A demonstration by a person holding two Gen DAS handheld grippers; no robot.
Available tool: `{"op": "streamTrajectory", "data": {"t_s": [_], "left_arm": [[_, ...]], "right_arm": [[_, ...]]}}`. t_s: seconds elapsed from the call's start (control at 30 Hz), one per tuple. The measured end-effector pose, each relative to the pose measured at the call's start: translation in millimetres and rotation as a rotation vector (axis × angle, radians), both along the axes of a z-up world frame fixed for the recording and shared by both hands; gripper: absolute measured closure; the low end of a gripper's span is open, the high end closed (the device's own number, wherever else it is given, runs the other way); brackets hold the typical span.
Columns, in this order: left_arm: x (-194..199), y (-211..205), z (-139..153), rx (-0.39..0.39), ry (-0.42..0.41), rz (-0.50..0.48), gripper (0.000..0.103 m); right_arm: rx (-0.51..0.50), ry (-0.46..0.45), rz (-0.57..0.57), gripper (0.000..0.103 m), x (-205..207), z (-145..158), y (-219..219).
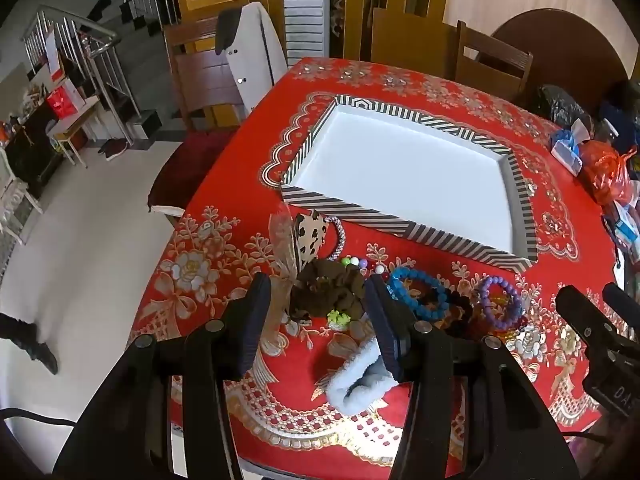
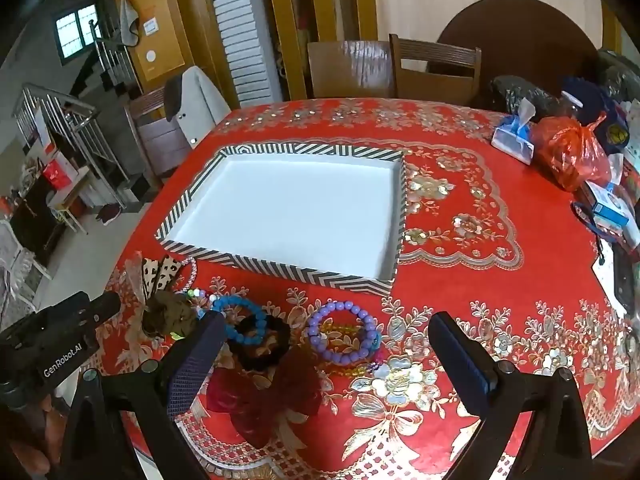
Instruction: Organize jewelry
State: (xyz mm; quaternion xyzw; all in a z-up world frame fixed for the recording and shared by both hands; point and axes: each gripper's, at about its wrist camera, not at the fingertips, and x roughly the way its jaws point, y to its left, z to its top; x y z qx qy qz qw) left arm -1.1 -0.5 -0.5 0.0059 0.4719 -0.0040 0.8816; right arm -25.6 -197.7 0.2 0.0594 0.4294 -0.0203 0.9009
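Hovering open over jewelry: left gripper (image 1: 316, 312), right gripper (image 2: 324, 356).

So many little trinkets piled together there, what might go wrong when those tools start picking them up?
The blue bead bracelet overlaps the black scrunchie, so lifting one may drag the other. The purple bracelet lies on yellow beads, which could snag. Loose beads by the brown scrunchie might roll if the open left tool nudges them.
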Motion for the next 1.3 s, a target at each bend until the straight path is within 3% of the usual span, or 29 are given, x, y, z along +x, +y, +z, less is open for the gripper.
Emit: {"op": "streamTrajectory", "data": {"t_s": [1.07, 1.3], "left_arm": [[-4, 4, -6, 0.000, 0.011, -0.011, 0.054], [-5, 3, -9, 0.013, 0.001, -0.007, 0.054]], "right_arm": [[0.017, 0.002, 0.035, 0.001, -1, -5, 7], [0.004, 0.065, 0.044, 0.002, 0, -8, 6]]}}
